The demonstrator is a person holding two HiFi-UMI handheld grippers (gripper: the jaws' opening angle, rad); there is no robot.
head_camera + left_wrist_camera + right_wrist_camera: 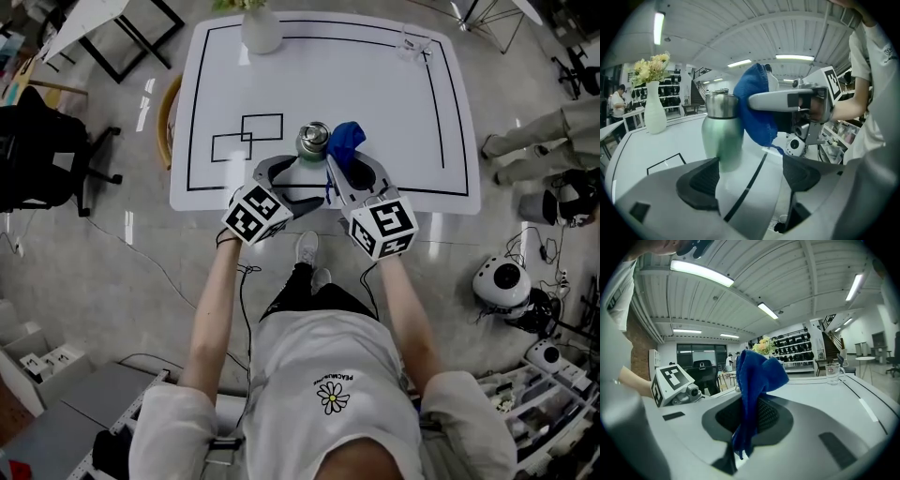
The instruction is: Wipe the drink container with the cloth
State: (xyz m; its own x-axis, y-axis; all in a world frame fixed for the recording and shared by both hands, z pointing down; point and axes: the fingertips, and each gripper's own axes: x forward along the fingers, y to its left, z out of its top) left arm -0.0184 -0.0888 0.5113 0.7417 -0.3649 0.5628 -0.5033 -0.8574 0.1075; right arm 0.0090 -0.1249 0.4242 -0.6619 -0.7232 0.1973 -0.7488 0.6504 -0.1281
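Note:
A green metal drink container (313, 142) with a steel cap stands near the front edge of the white table (394, 103). In the left gripper view the container (723, 133) rises just beyond the left pad. My left gripper (292, 180) (750, 176) is open, its jaws wide apart and reaching around the container's base without gripping it. My right gripper (352, 164) (750, 418) is shut on a blue cloth (345, 141) (757, 380). The cloth (757, 115) is bunched against the container's right side near the top.
A white vase with flowers (261, 28) (655, 112) stands at the table's far edge. A clear glass (412, 45) (833, 372) is at the far right corner. Black outlined rectangles (248, 136) lie left of the container. A black chair (47, 150) stands left of the table.

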